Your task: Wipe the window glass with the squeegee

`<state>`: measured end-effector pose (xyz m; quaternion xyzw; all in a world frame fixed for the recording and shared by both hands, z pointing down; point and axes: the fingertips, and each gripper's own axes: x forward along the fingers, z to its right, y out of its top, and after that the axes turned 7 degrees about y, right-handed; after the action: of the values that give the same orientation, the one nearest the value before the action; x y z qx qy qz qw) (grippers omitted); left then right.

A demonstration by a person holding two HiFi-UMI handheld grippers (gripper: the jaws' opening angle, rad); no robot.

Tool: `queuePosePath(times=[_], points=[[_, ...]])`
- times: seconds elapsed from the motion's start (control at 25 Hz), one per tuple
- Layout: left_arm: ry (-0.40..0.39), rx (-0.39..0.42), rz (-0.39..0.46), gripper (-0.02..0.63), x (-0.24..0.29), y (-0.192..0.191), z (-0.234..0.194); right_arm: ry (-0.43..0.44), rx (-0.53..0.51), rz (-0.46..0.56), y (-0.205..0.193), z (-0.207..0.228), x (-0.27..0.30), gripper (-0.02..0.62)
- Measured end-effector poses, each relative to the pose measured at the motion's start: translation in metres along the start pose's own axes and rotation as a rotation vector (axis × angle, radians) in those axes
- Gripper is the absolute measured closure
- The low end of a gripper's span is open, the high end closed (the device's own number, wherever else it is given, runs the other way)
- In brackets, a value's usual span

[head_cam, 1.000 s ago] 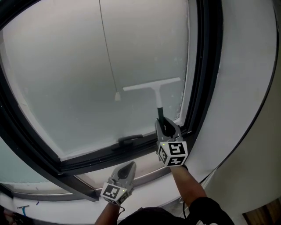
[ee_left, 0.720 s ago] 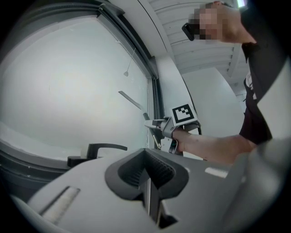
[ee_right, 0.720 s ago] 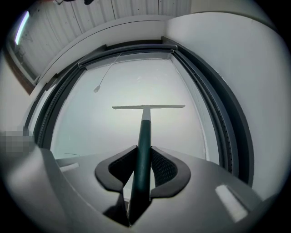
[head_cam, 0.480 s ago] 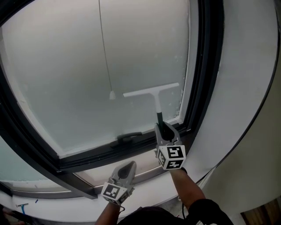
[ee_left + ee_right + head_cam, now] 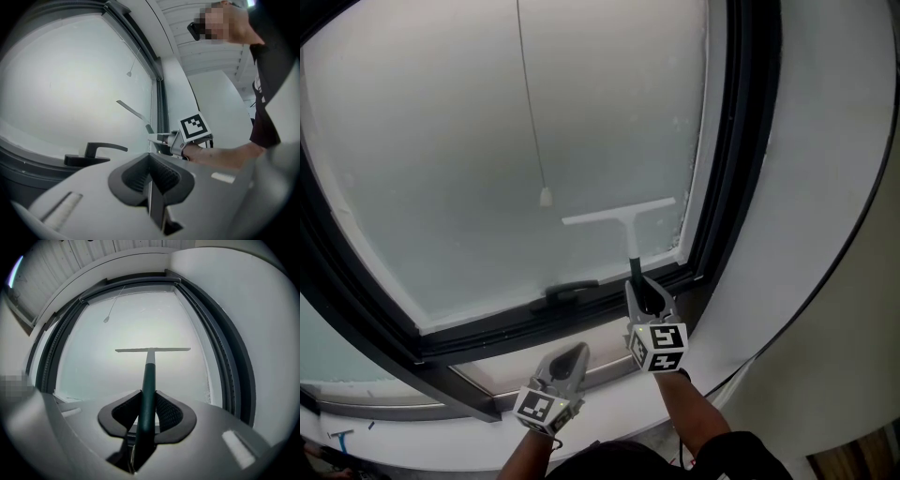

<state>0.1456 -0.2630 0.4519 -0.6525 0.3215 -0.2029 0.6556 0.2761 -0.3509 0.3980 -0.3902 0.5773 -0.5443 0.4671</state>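
Starting on the left: the left gripper (image 5: 569, 359) hangs low by the sill, under the bottom of the black window frame (image 5: 741, 141). Its jaws are pressed together with nothing between them, which its own view (image 5: 151, 174) shows pretty clearly.

Just above it there's a black window handle (image 5: 572, 290) lying flat along the bottom frame rail. A thin pull cord (image 5: 546, 197) with a little white end piece hangs down in front of the frosted-looking window glass (image 5: 469, 122).

Right of the cord is the squeegee (image 5: 622, 218). It's T-shaped, with a thin white crossbar and a short white neck going into a dark green handle. It sits at the lower right part of the pane, with the bar tipped slightly up at its right end. I can't tell whether the blade actually touches the glass.

The right gripper (image 5: 644, 292) is clamped on the green handle from below, with the stick running straight out between the ribbed pads (image 5: 168, 411).

Past the frame there's a plain white wall (image 5: 825, 187).
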Motion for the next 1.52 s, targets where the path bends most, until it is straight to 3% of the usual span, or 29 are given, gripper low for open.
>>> queuePosePath(times=[0.48, 1.08, 1.52], points=[[0.014, -0.024, -0.020, 0.606, 0.002, -0.011, 0.001, 0.008, 0.021, -0.065, -0.032, -0.003, -0.007, 0.500], [0.043, 0.034, -0.043, 0.606, 0.003, -0.017, -0.019, -0.001, 0.032, -0.141, -0.068, -0.005, -0.022, 0.500], [0.023, 0.001, -0.036, 0.606, 0.011, -0.017, -0.012, -0.006, 0.037, -0.180, -0.084, -0.009, -0.029, 0.500]])
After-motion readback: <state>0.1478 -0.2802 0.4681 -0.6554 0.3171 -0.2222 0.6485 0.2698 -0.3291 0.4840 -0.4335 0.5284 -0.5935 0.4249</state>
